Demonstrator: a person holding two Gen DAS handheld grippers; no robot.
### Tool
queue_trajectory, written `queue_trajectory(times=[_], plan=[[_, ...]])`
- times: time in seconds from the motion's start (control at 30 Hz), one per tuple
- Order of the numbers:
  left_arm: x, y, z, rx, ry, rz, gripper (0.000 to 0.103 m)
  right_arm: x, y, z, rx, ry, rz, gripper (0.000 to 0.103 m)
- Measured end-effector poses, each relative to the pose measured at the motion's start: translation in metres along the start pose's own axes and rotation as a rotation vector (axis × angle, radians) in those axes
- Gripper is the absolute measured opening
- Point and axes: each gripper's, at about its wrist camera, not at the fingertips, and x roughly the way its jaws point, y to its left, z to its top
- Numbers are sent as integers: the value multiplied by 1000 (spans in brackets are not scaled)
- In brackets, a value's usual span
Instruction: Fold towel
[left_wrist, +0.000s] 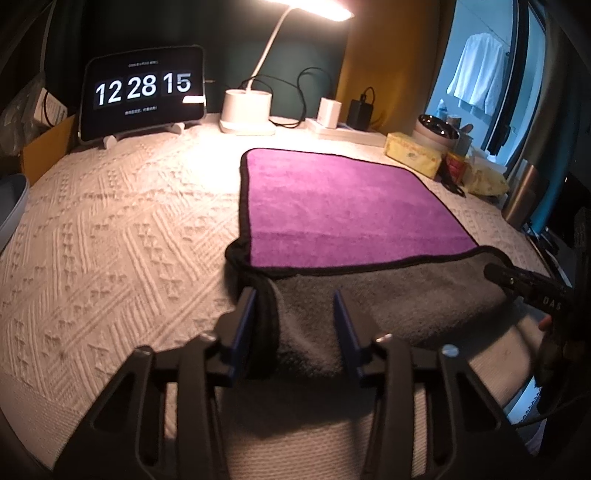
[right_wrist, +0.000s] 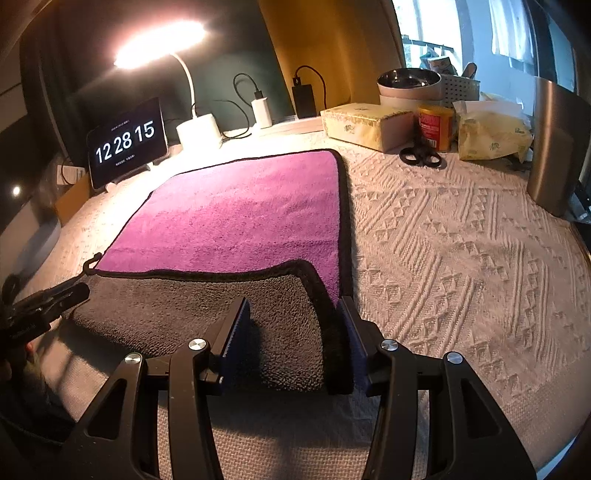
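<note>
A towel, purple (left_wrist: 343, 206) on one side and grey on the other with a black hem, lies on the white textured cloth. Its near edge is turned over, so a grey band (left_wrist: 388, 299) lies across the purple. My left gripper (left_wrist: 295, 325) stands open around the near left corner of that grey fold. My right gripper (right_wrist: 291, 332) stands open around the near right corner (right_wrist: 295, 332) of the fold. The right gripper's tip shows at the right edge of the left wrist view (left_wrist: 517, 280). The left gripper's tip shows at the left in the right wrist view (right_wrist: 55, 295).
At the back stand a tablet clock (left_wrist: 142, 96), a lit desk lamp (left_wrist: 247, 110), chargers and a power strip (left_wrist: 347, 129). On the right are tissue packs (right_wrist: 369, 125), a red can (right_wrist: 436, 125), scissors (right_wrist: 421, 155), a bowl (right_wrist: 410, 85) and a metal cup (right_wrist: 554, 147).
</note>
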Motion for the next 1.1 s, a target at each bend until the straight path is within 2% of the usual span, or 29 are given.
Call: queue_trajectory(times=[0.1, 0.17, 0.23, 0.27, 0.33, 0.43, 0.6, 0.8, 1.1], plan=[[-2, 0, 0, 13, -14, 12, 33, -1, 0, 0, 0, -2, -1, 51], [-5, -1, 0, 23, -34, 9, 28, -2, 1, 0, -5, -12, -13, 40], [-6, -3, 0, 40, -43, 15, 21, -2, 2, 1, -9, -24, -24, 21], [-7, -4, 0, 47, -44, 18, 16, -3, 1, 1, -12, -29, -28, 16], [-5, -6, 0, 55, -36, 20, 15, -4, 3, 1, -16, -37, -30, 9], [-6, -5, 0, 50, -38, 26, 13, -8, 5, 0, -24, -56, -36, 7], [-20, -11, 2, 91, -103, 52, 10, -22, 12, 2, -53, -123, -57, 6], [-23, -11, 4, 88, -121, 39, 9, -39, 23, 6, -108, -198, -73, 6], [-32, -8, 18, 96, -162, 29, 8, -48, 28, 15, -133, -251, -82, 5]])
